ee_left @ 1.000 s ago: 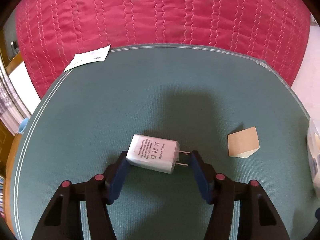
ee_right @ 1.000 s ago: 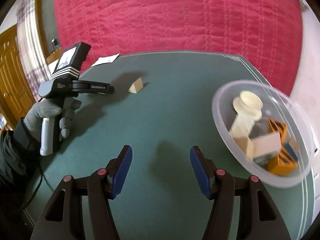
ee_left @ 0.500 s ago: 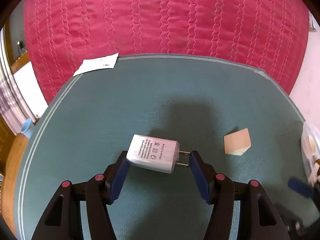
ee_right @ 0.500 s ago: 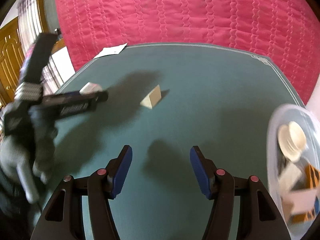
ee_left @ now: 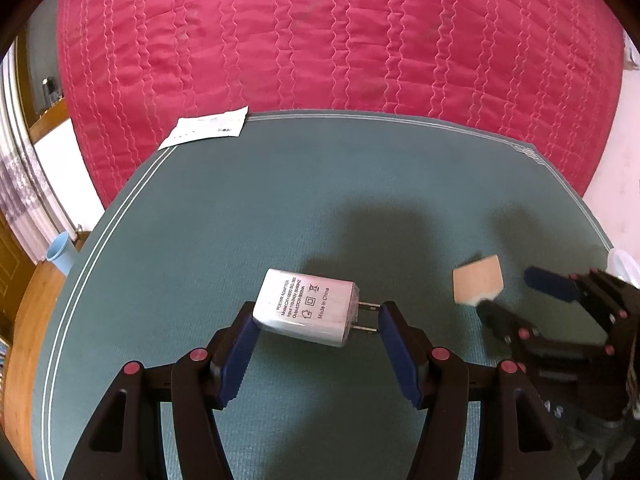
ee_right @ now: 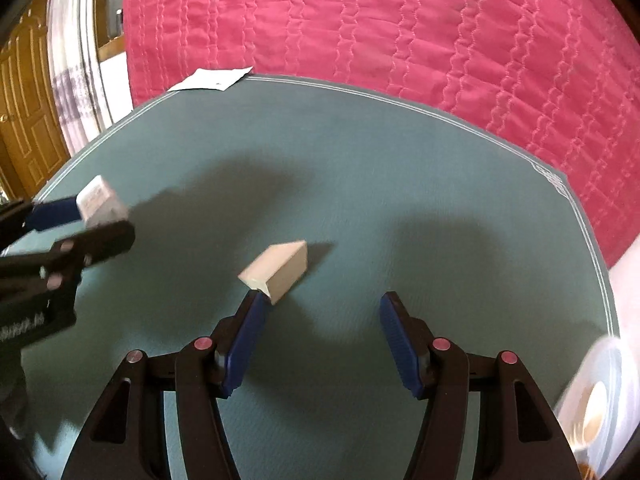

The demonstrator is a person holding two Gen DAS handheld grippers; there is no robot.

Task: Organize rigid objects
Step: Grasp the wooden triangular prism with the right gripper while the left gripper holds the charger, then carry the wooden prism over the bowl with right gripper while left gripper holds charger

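Power adapter, a white two-prong charger block, sits at centre frame of the left wrist view, clamped lengthwise by the left claw: one blue pad bears on the flat rear face, the other on the prong tips. It is judged light, stiff and smooth-skinned; a grip on thin metal prongs gives little contact, so the block may pivot or slip, and a hold across its two broad flat sides would seat better. Wooden wedge block lies on the green desk mat just left of centre in the right wrist view, right at the tip of the left pad of the right claw, whose jaws stand wide apart and hold nothing. The wedge is judged light, rigid and matt, with sloped faces; its parallel end faces offer the surer hold. Clear plastic bowl shows blurred at lower right.
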